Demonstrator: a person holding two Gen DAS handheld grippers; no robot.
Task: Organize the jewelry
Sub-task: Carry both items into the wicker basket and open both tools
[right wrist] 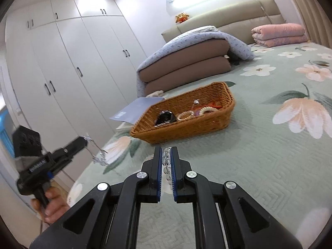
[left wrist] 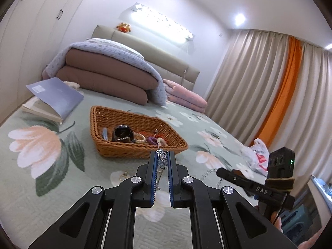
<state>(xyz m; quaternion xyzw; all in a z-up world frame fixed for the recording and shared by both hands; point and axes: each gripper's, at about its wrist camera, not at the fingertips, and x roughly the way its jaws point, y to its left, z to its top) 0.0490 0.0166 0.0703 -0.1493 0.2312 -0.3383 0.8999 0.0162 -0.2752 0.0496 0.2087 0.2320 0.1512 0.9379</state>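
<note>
A brown wicker basket (left wrist: 108, 122) (right wrist: 207, 122) sits on the floral bedspread and holds a black watch (left wrist: 122, 133) (right wrist: 165, 117), a pearl bracelet (left wrist: 140, 138) (right wrist: 184, 115) and other small pieces. My left gripper (left wrist: 162, 154) is shut on a silver crystal necklace (left wrist: 162, 159), held just in front of the basket; it also shows in the right wrist view (right wrist: 86, 140) with the necklace dangling (right wrist: 99, 157). My right gripper (right wrist: 167, 150) is shut on a string of clear beads (right wrist: 166, 161); it shows at the right of the left wrist view (left wrist: 220, 172).
An open book (left wrist: 54, 99) lies left of the basket. Folded brown cushions under a blue quilt (left wrist: 108, 72) and a pink blanket (left wrist: 184, 97) lie near the headboard. A small gold piece (left wrist: 124, 174) and a plastic bag (left wrist: 257, 155) lie on the bedspread. Wardrobes (right wrist: 62, 62) stand at the bedside.
</note>
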